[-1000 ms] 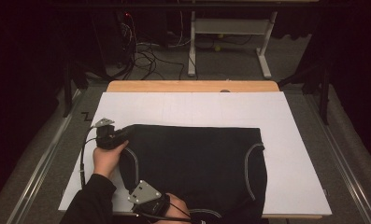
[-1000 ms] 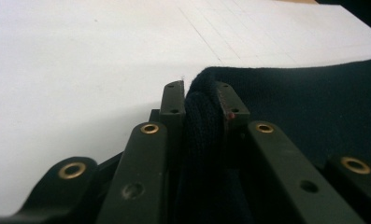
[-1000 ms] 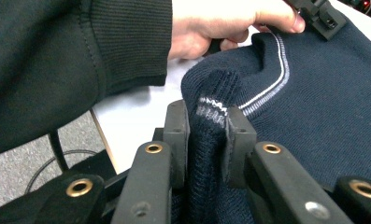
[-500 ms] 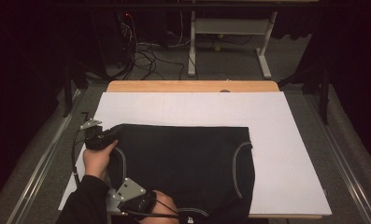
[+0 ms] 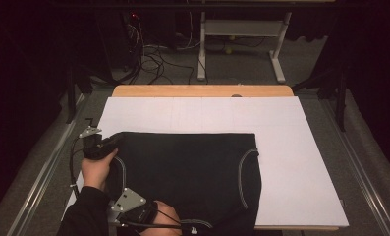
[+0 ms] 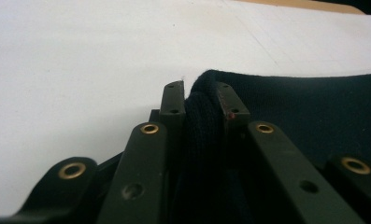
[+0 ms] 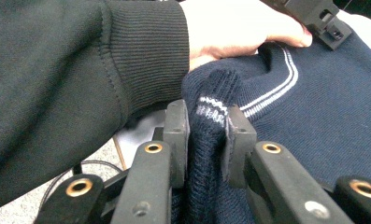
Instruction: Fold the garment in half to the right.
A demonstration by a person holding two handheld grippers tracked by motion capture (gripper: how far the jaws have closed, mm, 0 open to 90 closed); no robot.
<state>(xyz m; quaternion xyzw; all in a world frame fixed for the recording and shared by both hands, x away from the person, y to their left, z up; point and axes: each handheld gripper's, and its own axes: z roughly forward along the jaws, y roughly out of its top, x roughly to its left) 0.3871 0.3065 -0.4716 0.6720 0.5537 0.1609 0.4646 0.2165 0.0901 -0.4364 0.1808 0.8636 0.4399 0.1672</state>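
High view: dark sweater lies flat on the white surface, toward its near left.
Left gripper: fingers clenched on the sweater's far-left corner.
Right gripper: fingers pinching a striped fold at the near edge.
Sleeve: just beside the right gripper.

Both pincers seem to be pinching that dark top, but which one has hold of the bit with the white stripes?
The right gripper: a white-striped edge of the dark garment sits between its jaws. The left gripper pinches plain fabric.
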